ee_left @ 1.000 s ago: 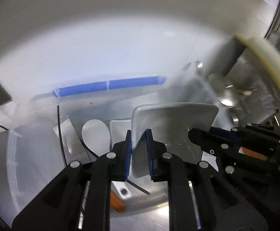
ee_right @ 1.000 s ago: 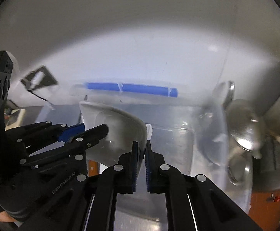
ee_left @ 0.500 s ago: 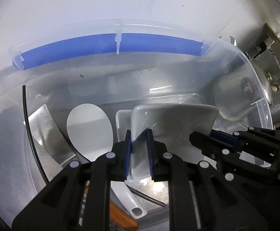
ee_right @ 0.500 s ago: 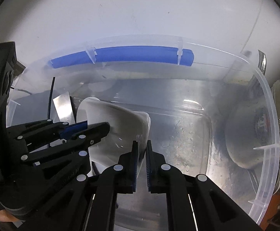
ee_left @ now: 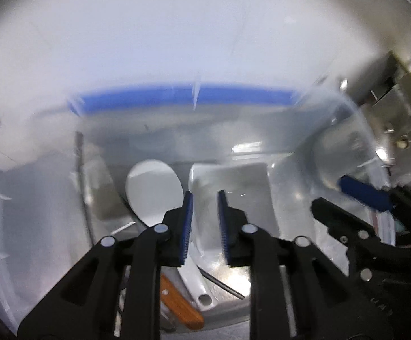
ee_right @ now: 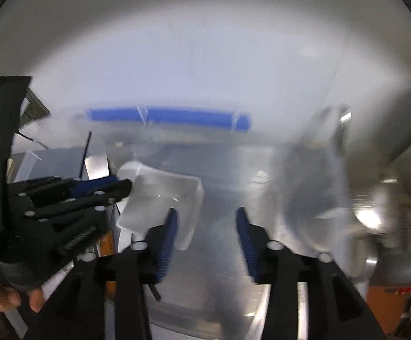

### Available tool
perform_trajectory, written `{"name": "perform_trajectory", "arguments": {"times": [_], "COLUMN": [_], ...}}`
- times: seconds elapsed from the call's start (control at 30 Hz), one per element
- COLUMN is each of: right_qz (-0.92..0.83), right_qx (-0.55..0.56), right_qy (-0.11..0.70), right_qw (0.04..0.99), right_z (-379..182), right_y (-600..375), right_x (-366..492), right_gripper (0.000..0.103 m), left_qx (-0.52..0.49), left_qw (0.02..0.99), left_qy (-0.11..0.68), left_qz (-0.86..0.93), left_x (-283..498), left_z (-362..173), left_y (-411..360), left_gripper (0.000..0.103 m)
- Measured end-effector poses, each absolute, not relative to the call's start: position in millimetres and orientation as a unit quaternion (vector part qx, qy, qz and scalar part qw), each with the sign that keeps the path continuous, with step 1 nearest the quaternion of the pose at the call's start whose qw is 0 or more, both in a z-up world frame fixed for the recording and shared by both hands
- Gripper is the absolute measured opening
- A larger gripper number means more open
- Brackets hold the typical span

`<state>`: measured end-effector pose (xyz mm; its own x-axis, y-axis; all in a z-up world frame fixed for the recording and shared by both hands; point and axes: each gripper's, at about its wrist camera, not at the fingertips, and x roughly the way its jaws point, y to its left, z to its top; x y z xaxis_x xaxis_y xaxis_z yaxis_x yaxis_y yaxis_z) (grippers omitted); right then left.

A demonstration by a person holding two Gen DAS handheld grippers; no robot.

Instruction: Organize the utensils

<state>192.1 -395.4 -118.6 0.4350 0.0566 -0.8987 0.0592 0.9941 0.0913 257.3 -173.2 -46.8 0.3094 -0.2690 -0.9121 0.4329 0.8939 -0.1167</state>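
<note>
A white square dish [ee_left: 233,187] lies inside the clear plastic bin [ee_left: 182,96] with the blue handle. My left gripper [ee_left: 204,221] is open, its jaws standing on either side of the dish's near edge. My right gripper [ee_right: 205,235] is open wide, just right of the dish [ee_right: 160,195] and apart from it. A white rice paddle [ee_left: 154,189] lies left of the dish, with a wooden-handled utensil [ee_left: 180,308] below it. Both views are blurred.
A metal blade [ee_right: 96,165] and a thin black rod [ee_right: 85,153] lean at the bin's left side. A steel pot [ee_right: 375,212] stands right of the bin. A white wall is behind. The right gripper also shows in the left wrist view [ee_left: 355,206].
Both grippers have let go of the white dish and opened. The dish now lies lower in the bin. Both cameras have pulled back and up a little.
</note>
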Motion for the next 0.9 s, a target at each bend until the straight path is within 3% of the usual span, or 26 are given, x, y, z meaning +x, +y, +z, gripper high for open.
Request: {"name": "perform_trajectory", "arguments": {"times": [0.03, 0.1, 0.23, 0.33, 0.47, 0.9], "right_qz": [-0.005, -0.015, -0.040, -0.053, -0.073, -0.098], "right_qx": [0.052, 0.048, 0.044, 0.039, 0.018, 0.013], "right_qy": [0.517, 0.489, 0.447, 0.415, 0.428, 0.468], "right_qw": [0.855, 0.871, 0.893, 0.907, 0.901, 0.878], "right_z": [-108.3, -87.4, -65.8, -57.9, -72.4, -113.6], "right_y": [-397.3, -402.7, -414.9, -419.3, -419.5, -393.5], "right_x": [182.3, 155.7, 102.5, 54.8, 11.3, -29.2], "right_gripper": [0.054, 0.062, 0.080, 0.099, 0.098, 0.098], "left_qx": [0.082, 0.090, 0.108, 0.110, 0.114, 0.124], "left_qw": [0.819, 0.844, 0.880, 0.901, 0.920, 0.892], "left_qy": [0.526, 0.486, 0.422, 0.389, 0.359, 0.425], "left_qz": [-0.213, -0.210, -0.187, -0.155, -0.108, -0.093], "left_x": [246.3, 222.1, 164.7, 126.5, 85.1, 22.3], "left_z": [-32.8, -7.0, 34.4, 50.9, 58.8, 12.6], "left_y": [-172.4, -171.1, -164.5, -155.8, -143.3, -128.0], "left_gripper": [0.034, 0.067, 0.077, 0.095, 0.095, 0.095]}}
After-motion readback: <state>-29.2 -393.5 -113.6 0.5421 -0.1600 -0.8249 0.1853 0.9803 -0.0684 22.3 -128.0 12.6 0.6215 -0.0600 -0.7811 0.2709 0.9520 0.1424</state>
